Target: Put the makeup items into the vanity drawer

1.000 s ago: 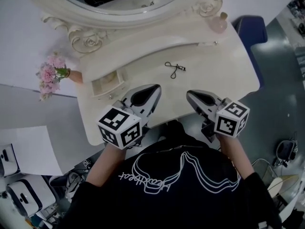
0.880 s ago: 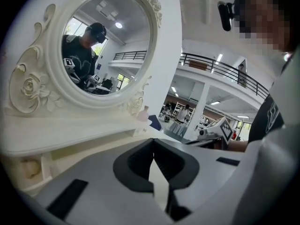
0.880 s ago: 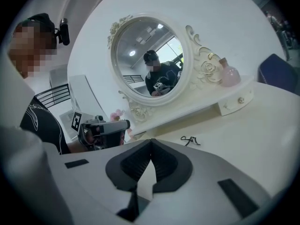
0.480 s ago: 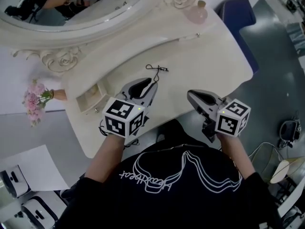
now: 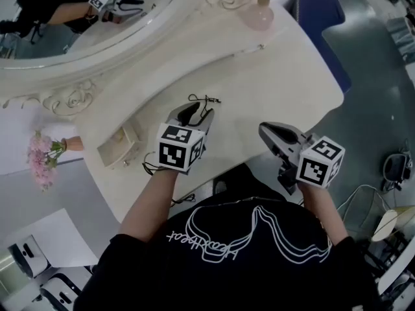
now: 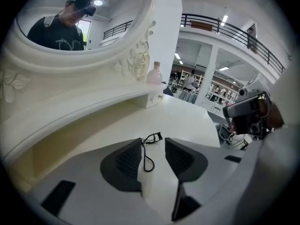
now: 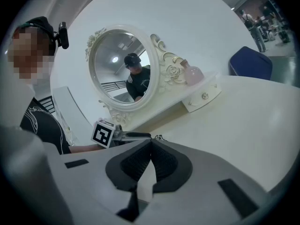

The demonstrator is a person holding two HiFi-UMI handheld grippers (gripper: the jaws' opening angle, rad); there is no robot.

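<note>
Below, cream vanity top, grey floor

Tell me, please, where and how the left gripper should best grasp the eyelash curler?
Probably by its looped handles: the eyelash curler lies flat, loops toward the left gripper, whose opening jaws straddle them untouched. Come down from the near side.

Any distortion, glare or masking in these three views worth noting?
Head view: evenly lit, no glare on the vanity top. Left gripper view: strong fisheye bending, dark corners; the eyelash curler reads sharp inside the opening left claw, not gripped. Right gripper view: same fisheye, a mosaic patch upper left, lamp reflections in the mirror.
</note>
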